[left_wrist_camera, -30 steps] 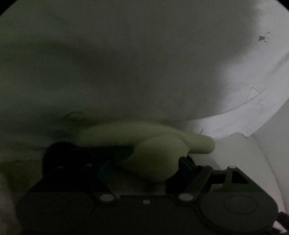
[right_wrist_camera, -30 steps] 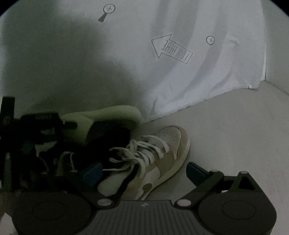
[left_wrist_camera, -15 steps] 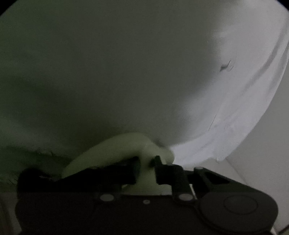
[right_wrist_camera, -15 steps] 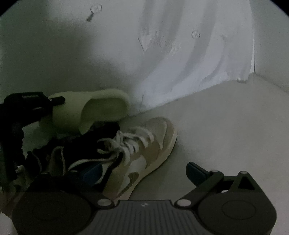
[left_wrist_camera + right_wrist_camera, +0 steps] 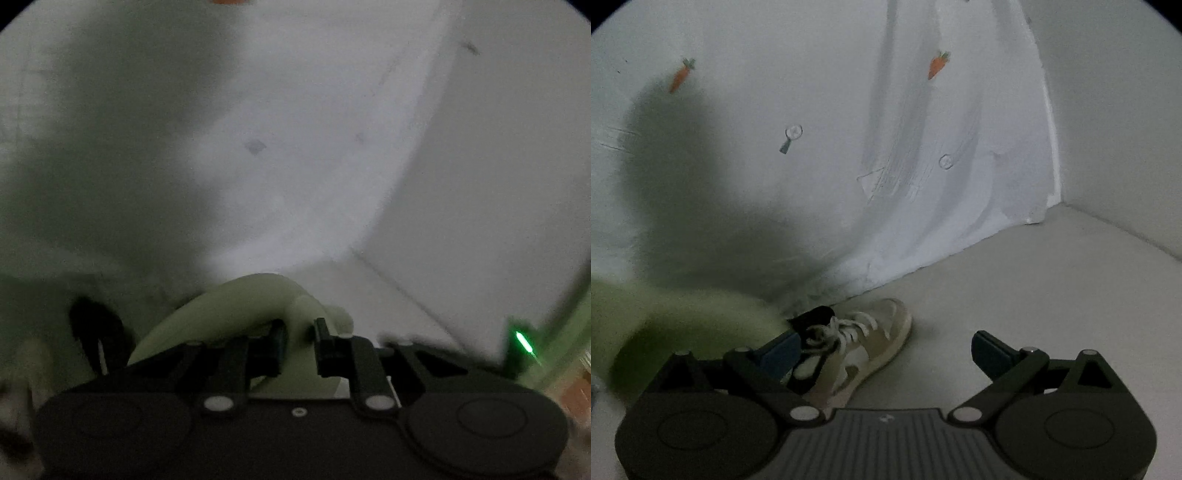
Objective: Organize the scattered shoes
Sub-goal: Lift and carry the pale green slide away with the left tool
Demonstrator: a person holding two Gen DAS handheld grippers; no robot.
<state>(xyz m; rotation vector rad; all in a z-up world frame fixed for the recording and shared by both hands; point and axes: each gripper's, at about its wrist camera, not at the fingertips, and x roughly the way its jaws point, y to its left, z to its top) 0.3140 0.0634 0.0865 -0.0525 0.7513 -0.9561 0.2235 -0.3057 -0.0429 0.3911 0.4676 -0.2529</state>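
Left wrist view: the left gripper [image 5: 298, 341] is clamped on a pale green foam slipper [image 5: 236, 310], its two black fingers [image 5: 321, 345] pinching a thin upright part of it; the rest of the slipper curves away to the left of the fingers, up off the floor; behind the slipper hangs a white printed cloth [image 5: 258, 147], and to the right of the slipper a plain white wall [image 5: 498, 184] meets a pale floor [image 5: 369, 295]; the frame is dim and blurred, so finer detail of the hold cannot be made out.

Right wrist view: the right gripper [image 5: 886, 350] stands wide open with nothing between its blue-padded fingers [image 5: 990, 349]; a beige and white lace-up sneaker [image 5: 857, 343] lies on the floor [image 5: 1015, 288], toe pointing towards the cloth [image 5: 923, 184], its heel end hidden behind the gripper's left finger; the sneaker's black collar shows just left of its laces; the green slipper [image 5: 683, 325] appears as a blur to the left of the sneaker, close beside it; whether the two touch cannot be told; the cloth, printed with small orange carrots [image 5: 938, 65], hangs just behind the sneaker's toe.
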